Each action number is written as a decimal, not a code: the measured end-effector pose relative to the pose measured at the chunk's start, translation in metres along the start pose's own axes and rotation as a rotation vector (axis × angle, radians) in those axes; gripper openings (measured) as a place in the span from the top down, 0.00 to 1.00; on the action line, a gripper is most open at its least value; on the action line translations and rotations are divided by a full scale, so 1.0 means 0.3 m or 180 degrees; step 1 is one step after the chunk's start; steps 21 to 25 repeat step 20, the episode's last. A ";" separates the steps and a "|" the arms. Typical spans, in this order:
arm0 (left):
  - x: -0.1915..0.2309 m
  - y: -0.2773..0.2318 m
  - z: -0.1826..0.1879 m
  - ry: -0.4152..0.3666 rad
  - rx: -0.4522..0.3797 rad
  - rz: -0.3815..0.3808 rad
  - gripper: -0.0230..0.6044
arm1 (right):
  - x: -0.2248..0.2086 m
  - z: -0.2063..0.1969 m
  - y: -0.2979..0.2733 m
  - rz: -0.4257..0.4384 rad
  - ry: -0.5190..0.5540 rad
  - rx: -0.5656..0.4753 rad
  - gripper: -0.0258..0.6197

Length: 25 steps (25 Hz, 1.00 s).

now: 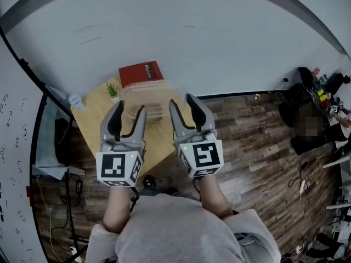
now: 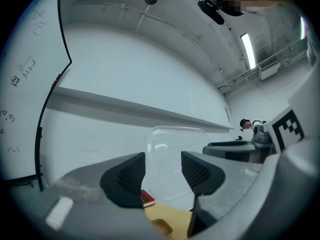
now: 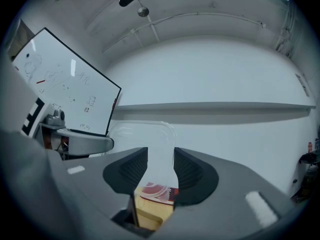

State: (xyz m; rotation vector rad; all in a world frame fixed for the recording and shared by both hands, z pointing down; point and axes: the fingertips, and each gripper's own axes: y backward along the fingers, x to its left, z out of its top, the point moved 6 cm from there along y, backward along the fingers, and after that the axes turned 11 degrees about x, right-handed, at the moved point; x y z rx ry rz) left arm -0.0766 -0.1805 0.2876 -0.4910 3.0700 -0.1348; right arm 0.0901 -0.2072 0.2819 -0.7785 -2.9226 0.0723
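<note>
While hovering over the wooden table (image 1: 93,114), the left gripper (image 1: 130,109) is holding its fingers apart; the right gripper (image 1: 184,103) is gaping likewise. A clear container (image 1: 148,96) is showing between them; a red book (image 1: 141,73) is lying farther off.

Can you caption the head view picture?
Left gripper and right gripper straddle a clear container over a wooden table bearing a red book.

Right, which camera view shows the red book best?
The head view: the red book shows its cover plainly from above. The left gripper view catches only a corner; the right gripper view sees part of it behind the clear plastic.
</note>
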 end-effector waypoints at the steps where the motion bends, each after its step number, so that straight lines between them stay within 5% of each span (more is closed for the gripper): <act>1: -0.004 0.001 0.001 -0.0003 0.0001 0.0004 0.60 | -0.002 0.000 0.004 0.0002 -0.0003 -0.0002 0.71; 25: -0.066 0.029 0.003 -0.0027 0.0000 -0.0024 0.60 | -0.020 0.001 0.071 -0.0040 0.0018 -0.0021 0.71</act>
